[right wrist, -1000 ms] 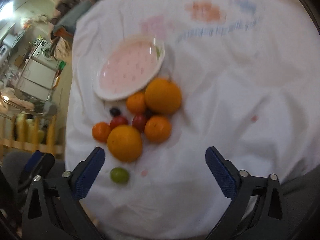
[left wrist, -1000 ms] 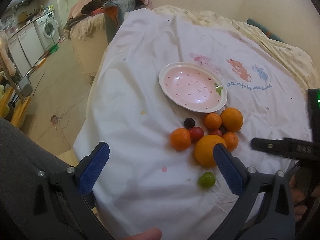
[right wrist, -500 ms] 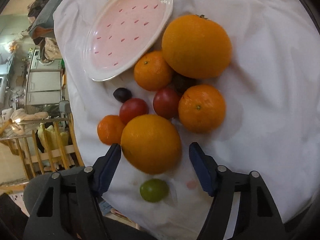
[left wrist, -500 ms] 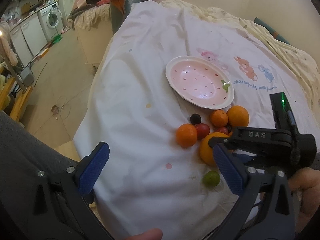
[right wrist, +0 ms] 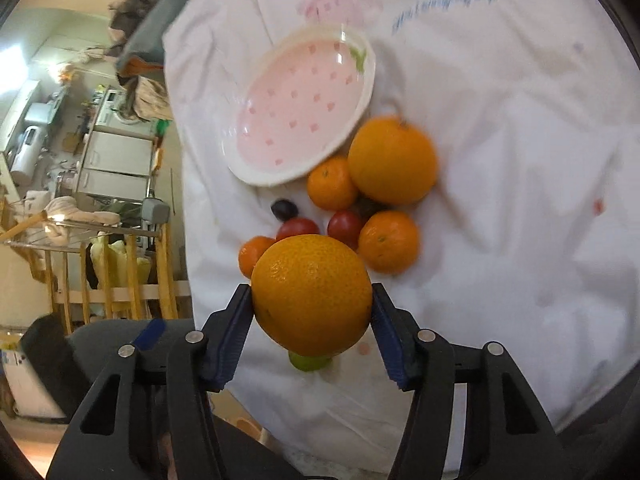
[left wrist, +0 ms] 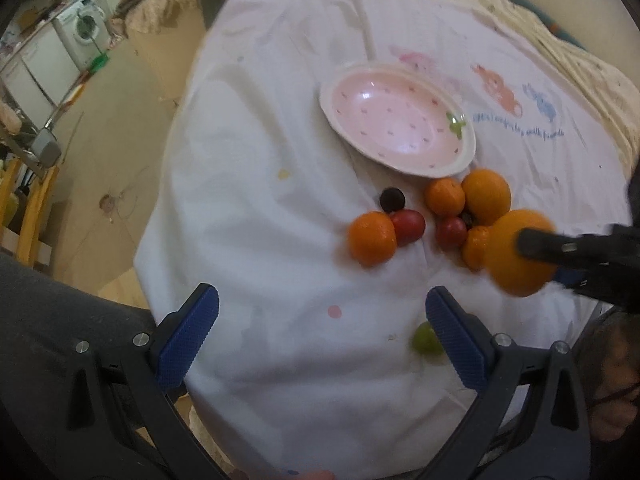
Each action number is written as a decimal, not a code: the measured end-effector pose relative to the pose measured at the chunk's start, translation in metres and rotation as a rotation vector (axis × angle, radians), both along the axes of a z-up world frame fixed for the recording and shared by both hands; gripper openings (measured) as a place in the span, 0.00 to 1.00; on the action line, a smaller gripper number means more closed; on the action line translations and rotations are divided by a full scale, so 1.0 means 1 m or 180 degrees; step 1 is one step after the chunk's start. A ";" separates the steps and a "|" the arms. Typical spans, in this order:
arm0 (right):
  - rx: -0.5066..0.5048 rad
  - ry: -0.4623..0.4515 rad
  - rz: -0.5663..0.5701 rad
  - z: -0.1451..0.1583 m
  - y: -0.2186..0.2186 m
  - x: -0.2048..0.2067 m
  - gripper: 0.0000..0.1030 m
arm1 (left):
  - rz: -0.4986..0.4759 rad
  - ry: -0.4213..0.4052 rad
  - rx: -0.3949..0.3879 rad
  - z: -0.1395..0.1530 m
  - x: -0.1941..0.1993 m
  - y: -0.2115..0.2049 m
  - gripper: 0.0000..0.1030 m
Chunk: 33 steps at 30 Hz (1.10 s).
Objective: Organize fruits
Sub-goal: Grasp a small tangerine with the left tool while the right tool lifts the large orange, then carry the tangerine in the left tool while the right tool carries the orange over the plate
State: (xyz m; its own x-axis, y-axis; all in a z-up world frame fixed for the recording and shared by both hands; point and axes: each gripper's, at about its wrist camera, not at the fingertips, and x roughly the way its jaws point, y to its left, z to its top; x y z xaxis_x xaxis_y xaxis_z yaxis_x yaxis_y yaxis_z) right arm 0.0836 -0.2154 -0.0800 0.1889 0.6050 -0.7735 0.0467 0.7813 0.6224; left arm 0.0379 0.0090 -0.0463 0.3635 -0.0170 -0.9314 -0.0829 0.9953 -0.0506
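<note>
Orange (right wrist: 312, 292) between closing right tongs (right wrist: 312, 334)

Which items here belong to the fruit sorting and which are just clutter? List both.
Part of the job:
- large orange between the closing right gripper pads
- second large orange
- three mandarins
- two red fruits
- dark grape
- green fruit
- pink dish, empty
- left gripper, open

Lying about:
- washing machine
- clothes pile
- wooden rack

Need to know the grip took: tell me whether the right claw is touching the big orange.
Touching. The right wrist view shows the right claw closing with both blue pads pressed against the sides of the big orange, no gap showing.
</note>
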 end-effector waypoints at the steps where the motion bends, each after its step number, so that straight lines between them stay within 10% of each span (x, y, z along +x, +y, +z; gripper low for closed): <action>1: -0.0001 -0.0036 -0.0001 0.003 -0.006 0.000 0.59 | -0.0016 0.0056 -0.0035 -0.003 0.004 -0.001 0.99; 17: 0.0149 -0.0207 -0.0387 0.001 -0.045 0.001 0.59 | -0.0167 0.0505 -0.0182 -0.034 0.059 -0.030 0.78; 27: 0.0046 -0.0233 -0.0361 0.000 -0.041 0.004 0.58 | 0.0031 0.0534 -0.0246 -0.046 0.070 -0.018 0.30; 33: -0.0005 -0.0240 -0.0367 -0.002 -0.041 0.007 0.58 | 0.0055 0.0545 -0.0279 -0.047 0.069 -0.016 0.29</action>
State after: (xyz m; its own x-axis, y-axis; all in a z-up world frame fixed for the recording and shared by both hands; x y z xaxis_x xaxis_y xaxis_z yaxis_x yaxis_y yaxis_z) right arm 0.0902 -0.2567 -0.0823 0.3147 0.5747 -0.7554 0.0894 0.7743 0.6264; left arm 0.1068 -0.0069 -0.0935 0.2008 -0.0959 -0.9749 -0.1148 0.9860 -0.1206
